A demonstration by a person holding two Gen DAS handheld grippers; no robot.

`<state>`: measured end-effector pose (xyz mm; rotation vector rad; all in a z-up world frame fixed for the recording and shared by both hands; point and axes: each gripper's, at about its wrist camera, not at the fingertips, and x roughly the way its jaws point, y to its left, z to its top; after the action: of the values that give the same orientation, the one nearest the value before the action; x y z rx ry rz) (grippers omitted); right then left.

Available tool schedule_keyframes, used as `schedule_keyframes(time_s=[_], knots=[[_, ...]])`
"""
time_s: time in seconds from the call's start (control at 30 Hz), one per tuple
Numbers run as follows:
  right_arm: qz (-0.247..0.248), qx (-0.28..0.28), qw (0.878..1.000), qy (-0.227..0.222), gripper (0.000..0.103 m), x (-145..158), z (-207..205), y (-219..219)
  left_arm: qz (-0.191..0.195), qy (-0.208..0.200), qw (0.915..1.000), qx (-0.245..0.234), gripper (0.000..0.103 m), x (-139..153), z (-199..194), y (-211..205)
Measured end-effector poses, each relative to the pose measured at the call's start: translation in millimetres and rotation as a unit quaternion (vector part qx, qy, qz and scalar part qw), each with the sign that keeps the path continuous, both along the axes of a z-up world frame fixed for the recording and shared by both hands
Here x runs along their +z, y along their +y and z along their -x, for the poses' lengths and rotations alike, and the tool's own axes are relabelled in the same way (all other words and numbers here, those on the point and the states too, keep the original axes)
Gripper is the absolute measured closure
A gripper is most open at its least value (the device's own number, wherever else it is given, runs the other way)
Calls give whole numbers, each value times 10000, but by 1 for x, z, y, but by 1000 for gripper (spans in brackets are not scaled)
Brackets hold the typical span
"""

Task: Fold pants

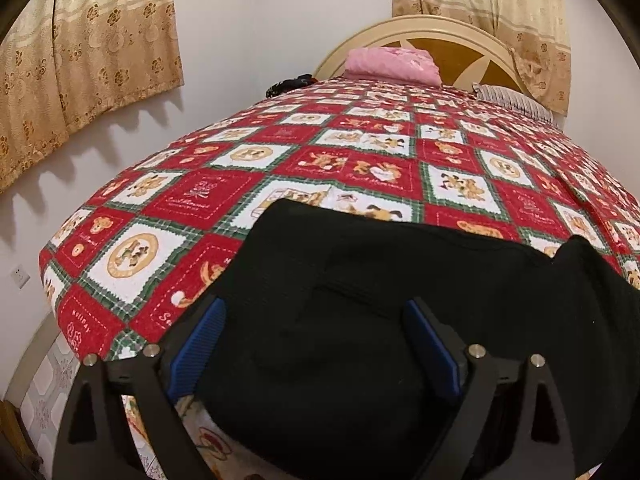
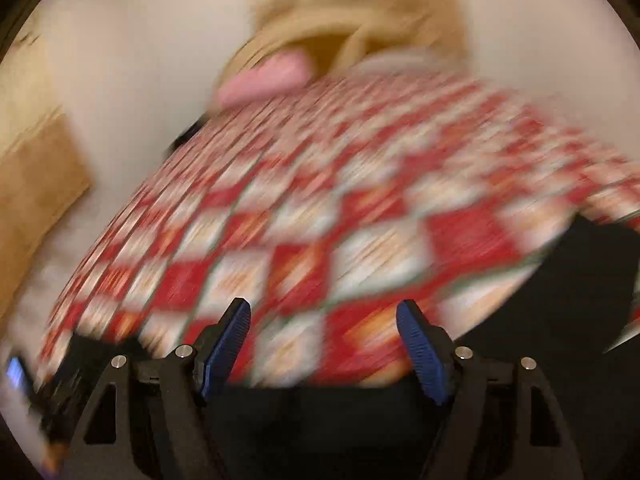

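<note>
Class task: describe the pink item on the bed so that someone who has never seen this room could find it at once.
Start at the bed with the red checked quilt and follow it to the round cream headboard. The folded pink blanket lies there at the quilt's far edge. It is the only plain pink thing; the striped pillow beside it is grey.

Left gripper (image 1: pixel 314 330) is hanging with its blue pads (image 1: pixel 210 330) spread wide apart; right gripper (image 2: pixel 324 334) is gaping too, its view smeared by blur.

Black pants (image 1: pixel 380 320) lie on the quilt (image 1: pixel 320 160); left gripper (image 1: pixel 314 312) spread wide above them.
</note>
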<state>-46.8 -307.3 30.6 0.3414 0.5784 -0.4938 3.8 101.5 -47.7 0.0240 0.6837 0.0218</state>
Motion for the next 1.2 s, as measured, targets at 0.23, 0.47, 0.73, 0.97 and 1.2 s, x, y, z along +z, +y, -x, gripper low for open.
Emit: schedule_keyframes(time_s=[0.23,0.47,0.73,0.97,1.2], knots=[[288,-2187,9543,2017,26,-43,-31,-143,5,110,9999,55,8,1,-2,0],[-6,-1947,9609,1970,86,-45,-11,-159,-7,172,9998,53,7,1,-4,0],[-618,-1070,9923,-89,97,11,91,-135,12,190,9998,69,5,2,-6,1],[-635,-1338,9798,-1347,97,5,227,-106,40,269,9996,82,4,2,-9,0],[-1481,-1677,9674,-1183,96,-70,278,-118,33,329,9994,109,2,3,-12,-2]])
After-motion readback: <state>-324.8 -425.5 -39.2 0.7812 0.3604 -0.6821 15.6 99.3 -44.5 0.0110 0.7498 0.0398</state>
